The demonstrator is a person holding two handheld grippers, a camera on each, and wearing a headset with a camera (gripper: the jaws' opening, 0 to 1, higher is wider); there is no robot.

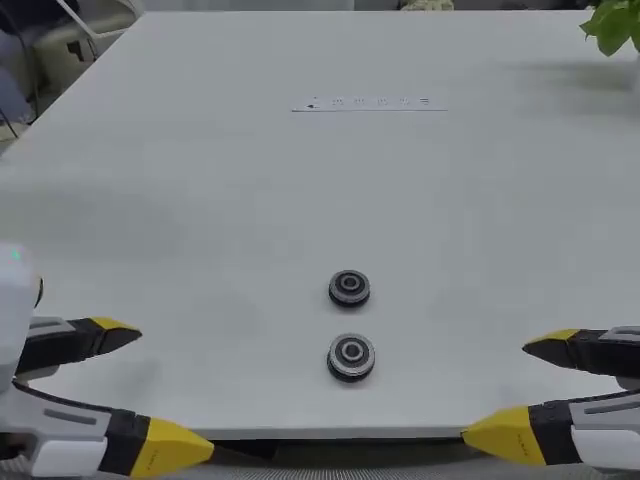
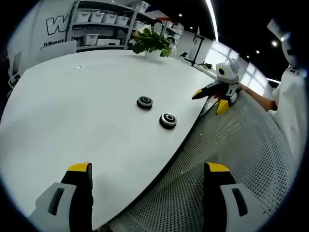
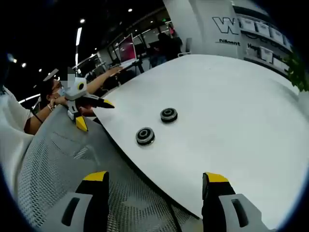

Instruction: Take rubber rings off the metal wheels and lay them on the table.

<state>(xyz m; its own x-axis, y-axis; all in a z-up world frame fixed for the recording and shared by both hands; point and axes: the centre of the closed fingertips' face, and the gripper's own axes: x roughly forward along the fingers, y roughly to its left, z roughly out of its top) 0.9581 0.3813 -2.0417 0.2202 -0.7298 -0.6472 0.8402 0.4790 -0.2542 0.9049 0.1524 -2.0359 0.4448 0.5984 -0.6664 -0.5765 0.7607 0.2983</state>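
Two metal wheels with black rubber rings lie flat on the white table [image 1: 300, 190]. The far wheel [image 1: 349, 288] [image 2: 144, 102] [image 3: 168, 115] and the near wheel [image 1: 351, 357] [image 2: 168, 120] [image 3: 145, 136] sit close together near the table's front edge. My left gripper [image 1: 165, 390] [image 2: 147, 176] [image 3: 94, 113] hovers open at the front left, well clear of both wheels. At the front right, my right gripper [image 1: 510, 395] [image 3: 157, 186] [image 2: 208, 100] is open too, with nothing between its yellow-tipped fingers.
A thin strip with small markings [image 1: 368, 103] lies far back on the table. A green plant [image 1: 612, 25] [image 2: 150, 42] stands at the back right corner. A mesh chair [image 3: 63, 164] sits under the table's front edge. Shelves with boxes [image 2: 104, 24] line the room's wall.
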